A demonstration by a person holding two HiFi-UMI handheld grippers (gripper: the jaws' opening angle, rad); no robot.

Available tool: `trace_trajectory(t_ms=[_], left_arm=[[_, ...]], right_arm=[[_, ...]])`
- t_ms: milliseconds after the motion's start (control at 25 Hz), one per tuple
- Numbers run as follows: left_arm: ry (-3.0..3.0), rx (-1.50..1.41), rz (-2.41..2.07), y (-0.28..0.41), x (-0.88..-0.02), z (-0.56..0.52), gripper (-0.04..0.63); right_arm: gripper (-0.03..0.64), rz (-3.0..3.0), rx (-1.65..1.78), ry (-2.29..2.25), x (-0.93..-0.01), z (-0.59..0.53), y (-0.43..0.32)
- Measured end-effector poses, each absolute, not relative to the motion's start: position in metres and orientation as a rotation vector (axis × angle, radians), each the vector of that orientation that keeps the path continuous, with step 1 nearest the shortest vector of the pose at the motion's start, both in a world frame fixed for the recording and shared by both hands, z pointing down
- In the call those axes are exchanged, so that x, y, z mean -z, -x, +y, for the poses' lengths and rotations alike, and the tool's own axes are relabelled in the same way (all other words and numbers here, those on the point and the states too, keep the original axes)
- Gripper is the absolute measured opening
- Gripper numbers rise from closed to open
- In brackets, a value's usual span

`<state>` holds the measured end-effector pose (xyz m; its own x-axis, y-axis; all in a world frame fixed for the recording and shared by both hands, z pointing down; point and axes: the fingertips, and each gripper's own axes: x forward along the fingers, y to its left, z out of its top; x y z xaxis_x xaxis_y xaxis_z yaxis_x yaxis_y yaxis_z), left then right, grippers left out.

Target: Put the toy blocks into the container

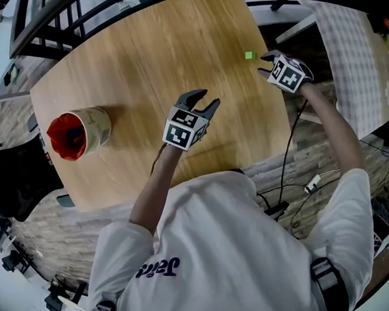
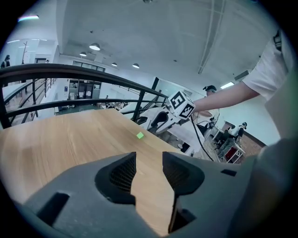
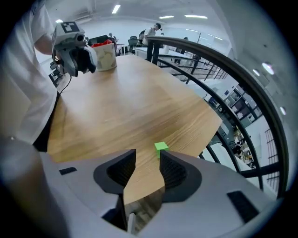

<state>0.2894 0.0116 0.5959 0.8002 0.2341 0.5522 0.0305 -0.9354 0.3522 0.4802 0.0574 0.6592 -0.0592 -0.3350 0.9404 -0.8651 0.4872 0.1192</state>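
The green toy block lies alone near the edge of the round wooden table, well apart from the cream container with its red inside, which stands at the opposite side. The right gripper hangs just beside the block with its fingers apart and nothing between them. In the right gripper view the block sits just past the tip of one jaw rather than centred in the gap, so closing in from here would likely nudge the cube over the nearby edge. The left gripper is over mid-table, fingers also apart and empty. The person's shirt carries dark script lettering, seen upside down and not reliably readable. The grippers' cubes show only black-and-white square markers, and the container shows no legible label.
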Motion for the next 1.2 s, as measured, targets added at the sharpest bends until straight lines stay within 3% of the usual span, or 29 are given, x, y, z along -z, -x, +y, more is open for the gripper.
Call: trace_trajectory(t_ms=[520, 640, 1200], left_arm=[[-2.609, -0.928, 0.133, -0.289, -0.627, -0.005, 0.184], [-2.609, -0.925, 0.133, -0.287, -0.627, -0.006, 0.184], [-2.642, -0.861, 0.061, -0.257, -0.6, -0.012, 0.184]], right_arm=[[0.165, -1.559, -0.562, -0.869, -0.729, 0.024, -0.51], [0.143, -1.544, -0.565, -0.859, -0.734, 0.023, -0.511], [0.135, -1.589, -0.521, -0.866, -0.68, 0.016, -0.478]])
